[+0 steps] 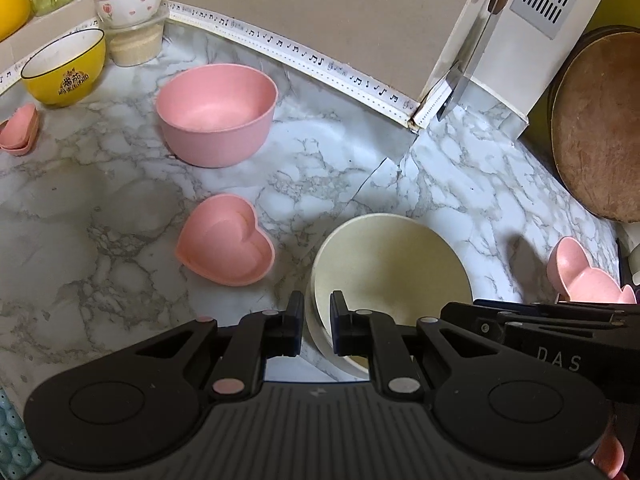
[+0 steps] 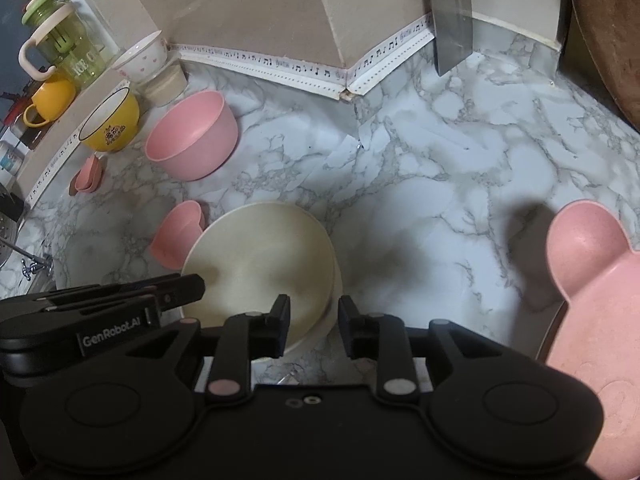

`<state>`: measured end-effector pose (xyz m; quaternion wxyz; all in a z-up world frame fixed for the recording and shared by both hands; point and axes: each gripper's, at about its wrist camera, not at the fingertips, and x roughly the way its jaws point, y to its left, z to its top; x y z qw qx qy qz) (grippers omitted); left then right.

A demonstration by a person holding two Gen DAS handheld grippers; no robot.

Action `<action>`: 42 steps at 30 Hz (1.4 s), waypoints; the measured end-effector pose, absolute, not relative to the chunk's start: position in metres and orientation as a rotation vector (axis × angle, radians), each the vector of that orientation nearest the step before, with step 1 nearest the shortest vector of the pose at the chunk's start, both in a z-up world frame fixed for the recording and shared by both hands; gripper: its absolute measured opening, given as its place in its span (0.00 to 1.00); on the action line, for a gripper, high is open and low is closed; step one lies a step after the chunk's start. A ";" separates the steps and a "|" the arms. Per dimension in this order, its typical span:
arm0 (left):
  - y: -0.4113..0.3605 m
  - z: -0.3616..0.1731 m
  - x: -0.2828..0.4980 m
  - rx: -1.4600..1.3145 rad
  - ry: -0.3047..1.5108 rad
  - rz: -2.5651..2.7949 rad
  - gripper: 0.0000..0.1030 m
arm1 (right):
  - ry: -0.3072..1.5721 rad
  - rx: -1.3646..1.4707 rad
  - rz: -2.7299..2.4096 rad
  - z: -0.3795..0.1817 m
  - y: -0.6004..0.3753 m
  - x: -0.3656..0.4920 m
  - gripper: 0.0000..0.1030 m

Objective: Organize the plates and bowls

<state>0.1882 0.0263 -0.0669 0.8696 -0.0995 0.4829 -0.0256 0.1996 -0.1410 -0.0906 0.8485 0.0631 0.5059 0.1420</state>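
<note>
The marble counter [image 1: 100, 208] carries everything; near its front edge sits the cream bowl [image 1: 392, 264], seemingly nested in a second cream bowl. The pink round bowl [image 1: 216, 114] stands farther back left, the heart dish [image 1: 226, 240] between them. The left gripper [image 1: 316, 328] pinches the cream bowl's near-left rim, while the right gripper [image 2: 314, 328] straddles the near-right rim with its pads spread clear. Seat the upper bowl level before the left hand lets go. The bear-shaped plate [image 2: 592, 292] is cut off at right, and the bowls' near rim is hidden.
</note>
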 end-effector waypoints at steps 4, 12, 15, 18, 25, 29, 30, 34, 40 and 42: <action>0.029 -0.059 0.185 -0.195 0.980 -0.057 0.12 | 1.045 0.121 0.304 -0.082 -0.140 0.197 0.29; 0.034 -0.039 0.181 -0.171 0.912 -0.062 0.13 | 1.008 0.119 0.332 -0.064 -0.135 0.196 0.37; 0.037 -0.032 0.182 -0.162 0.888 -0.062 0.13 | 0.994 0.115 0.340 -0.059 -0.131 0.198 0.38; 0.042 -0.027 0.183 -0.167 0.866 -0.062 0.13 | 0.982 0.110 0.352 -0.055 -0.127 0.199 0.43; 0.054 -0.022 0.187 -0.175 0.847 -0.053 0.13 | 0.943 0.091 0.375 -0.046 -0.115 0.204 0.51; 0.064 -0.021 0.189 -0.198 0.837 -0.058 0.14 | 0.927 0.074 0.391 -0.043 -0.107 0.207 0.56; 0.067 -0.020 0.190 -0.199 0.835 -0.059 0.16 | 0.922 0.070 0.394 -0.042 -0.105 0.208 0.58; 0.076 -0.019 0.190 -0.194 0.807 -0.041 0.60 | 0.896 0.055 0.400 -0.039 -0.099 0.212 0.64; 0.098 -0.016 0.201 -0.190 0.754 -0.023 0.69 | 0.867 0.053 0.413 -0.034 -0.088 0.231 0.78; 0.111 -0.016 0.212 -0.195 0.741 0.003 0.69 | 0.870 0.063 0.417 -0.032 -0.081 0.245 0.78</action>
